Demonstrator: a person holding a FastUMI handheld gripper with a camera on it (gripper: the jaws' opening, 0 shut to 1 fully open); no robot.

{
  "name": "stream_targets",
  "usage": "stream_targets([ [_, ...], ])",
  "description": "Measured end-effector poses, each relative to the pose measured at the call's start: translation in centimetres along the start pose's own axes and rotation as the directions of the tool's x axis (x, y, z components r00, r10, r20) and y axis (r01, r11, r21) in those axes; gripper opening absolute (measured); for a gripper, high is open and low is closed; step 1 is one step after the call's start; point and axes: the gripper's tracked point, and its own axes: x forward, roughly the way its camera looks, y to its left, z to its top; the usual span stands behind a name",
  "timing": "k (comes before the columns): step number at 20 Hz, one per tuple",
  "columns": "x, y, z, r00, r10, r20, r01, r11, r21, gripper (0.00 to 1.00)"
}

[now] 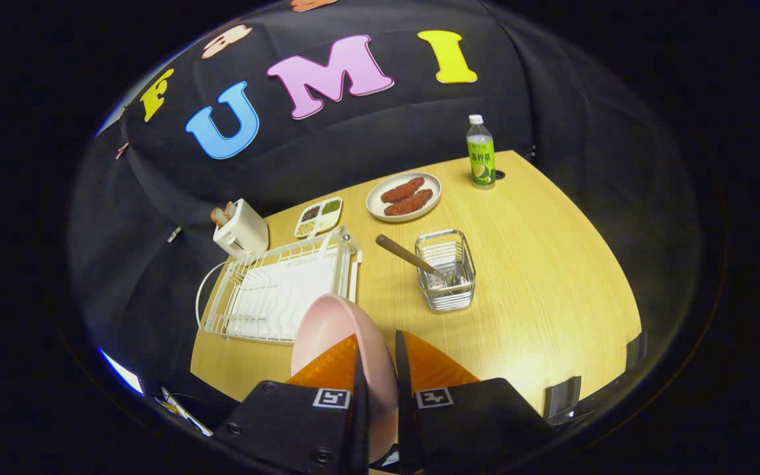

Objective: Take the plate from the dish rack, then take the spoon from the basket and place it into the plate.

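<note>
On the left, the white dish rack [274, 290] stands empty on the worktop [538, 277], with a toaster [240, 227] behind it. The gripper [377, 369] is closed on the pink plate [327, 330], 1 finger on each face of its rim, so the plate stands on edge just ahead, clear of the rack. The step in hand looks like setting the plate down. It should be tipped flat and lowered onto bare wood between the rack and the wire basket [447, 270], then released only once it rests. To the right, the spoon [413, 258] leans in the basket, handle toward the rack, so the plate should stay clear of it.
</note>
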Motion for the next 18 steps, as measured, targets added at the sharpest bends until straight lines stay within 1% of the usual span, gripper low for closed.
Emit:
stream_targets([
  [6,3.7,-3.2,-4.1,0.989,0.095,-0.115,-0.097,0.995,-0.016,0.21],
  [9,5.3,-4.2,-5.7,0.979,0.122,-0.162,-0.129,0.991,-0.032,0.21],
  [11,5.9,-5.1,-6.6,0.975,0.123,-0.185,-0.135,0.989,-0.056,0.22],
  [13,5.9,-5.3,-7.0,0.972,0.145,-0.186,-0.155,0.987,-0.045,0.23],
  [15,6.8,-6.3,-7.0,0.974,0.136,-0.181,-0.142,0.99,-0.019,0.24],
  [16,7.0,-6.6,-6.6,0.975,0.142,-0.173,-0.144,0.99,-0.002,0.33],
  [18,7.2,-7.2,-6.1,0.979,0.142,-0.149,-0.142,0.99,0.011,0.33],
])
